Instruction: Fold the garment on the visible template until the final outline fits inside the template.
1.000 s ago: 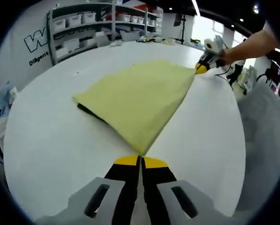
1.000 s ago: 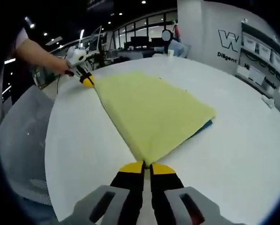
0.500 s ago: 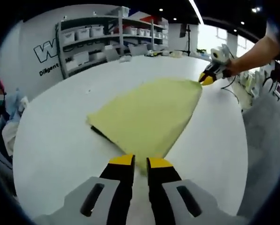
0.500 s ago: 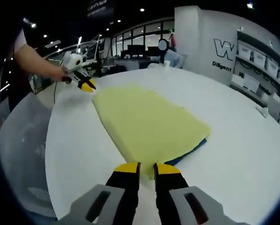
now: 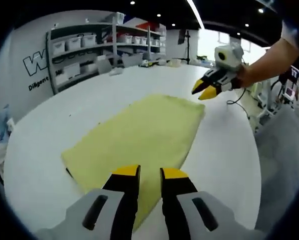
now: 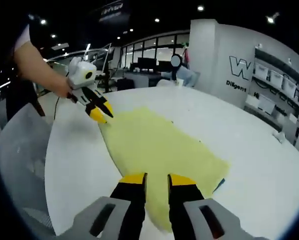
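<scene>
We have just let go: our left gripper (image 5: 148, 172) and right gripper (image 6: 157, 177), clamped on the yellow garment (image 5: 136, 135) a second ago, now hang with jaws parted and empty, lifted clear above its near corners. The garment lies flat on the white desk (image 5: 224, 150), a dark edge of the template (image 6: 219, 184) peeking out at one side, so this fold looks laid down.

Matt cloth garment (image 5: 139, 135), smooth table (image 5: 224, 150)
</scene>
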Motion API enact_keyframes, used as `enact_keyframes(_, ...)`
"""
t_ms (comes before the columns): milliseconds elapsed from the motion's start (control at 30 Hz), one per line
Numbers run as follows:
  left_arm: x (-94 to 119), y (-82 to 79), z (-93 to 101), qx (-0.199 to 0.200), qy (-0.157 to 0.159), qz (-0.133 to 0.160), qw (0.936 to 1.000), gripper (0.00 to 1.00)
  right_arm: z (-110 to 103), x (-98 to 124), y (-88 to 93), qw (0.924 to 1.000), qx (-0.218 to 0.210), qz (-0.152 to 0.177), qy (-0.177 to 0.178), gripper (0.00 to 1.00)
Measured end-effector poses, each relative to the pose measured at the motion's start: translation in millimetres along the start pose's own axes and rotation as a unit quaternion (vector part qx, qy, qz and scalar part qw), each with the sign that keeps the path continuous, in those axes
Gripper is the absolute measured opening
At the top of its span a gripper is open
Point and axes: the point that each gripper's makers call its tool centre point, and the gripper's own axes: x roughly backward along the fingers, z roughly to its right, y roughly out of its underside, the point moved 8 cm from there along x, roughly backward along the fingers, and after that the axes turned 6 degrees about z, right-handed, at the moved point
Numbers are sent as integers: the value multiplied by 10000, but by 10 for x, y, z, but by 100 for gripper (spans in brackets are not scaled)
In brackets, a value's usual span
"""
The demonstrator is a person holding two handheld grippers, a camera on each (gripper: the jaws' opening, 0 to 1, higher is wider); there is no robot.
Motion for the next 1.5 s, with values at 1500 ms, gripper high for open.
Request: enact_keyframes(1500,-78,391,52,320,-27,-332,9989,13,-399,-676,320,9964,35,-386,-753,1)
